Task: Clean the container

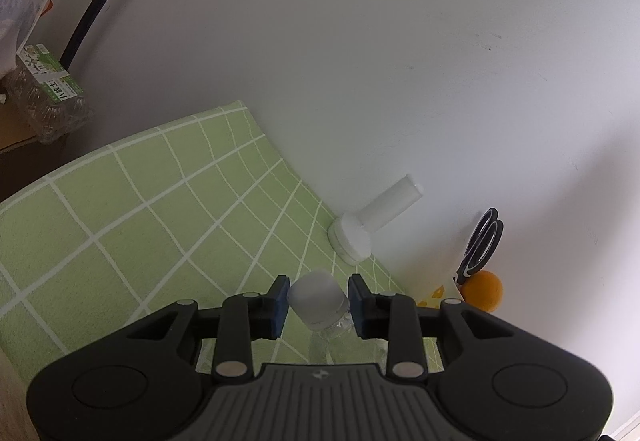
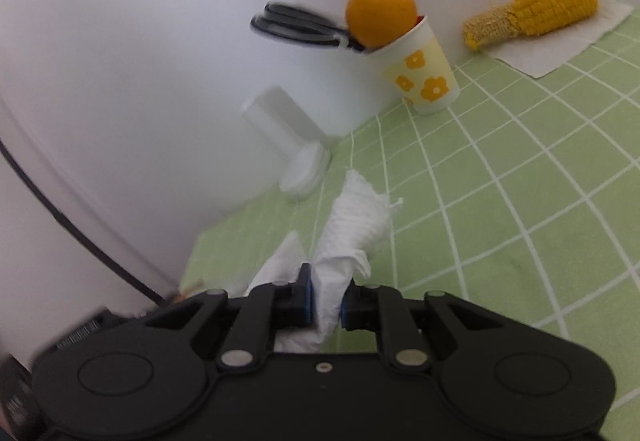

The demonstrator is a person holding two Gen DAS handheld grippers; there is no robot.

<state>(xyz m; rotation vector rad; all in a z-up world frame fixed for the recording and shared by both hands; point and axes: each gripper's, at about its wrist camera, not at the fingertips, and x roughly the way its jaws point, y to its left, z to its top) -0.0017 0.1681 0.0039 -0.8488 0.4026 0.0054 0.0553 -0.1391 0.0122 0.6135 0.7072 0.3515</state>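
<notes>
In the left wrist view my left gripper (image 1: 318, 301) is shut on a clear plastic bottle with a frosted white cap (image 1: 318, 299), held just above the green checked mat (image 1: 132, 213). In the right wrist view my right gripper (image 2: 326, 299) is shut on a crumpled white paper towel (image 2: 354, 229) that sticks out forward over the mat (image 2: 500, 201). The bottle does not show in the right wrist view.
A white stand with a tube (image 1: 374, 223) sits at the wall, also in the right view (image 2: 292, 145). A flowered paper cup (image 2: 424, 69) holds an orange (image 2: 380, 13) and black scissors (image 2: 296, 27). A corn cob (image 2: 536, 11) lies on a napkin. A plastic bottle pack (image 1: 48, 93) stands far left.
</notes>
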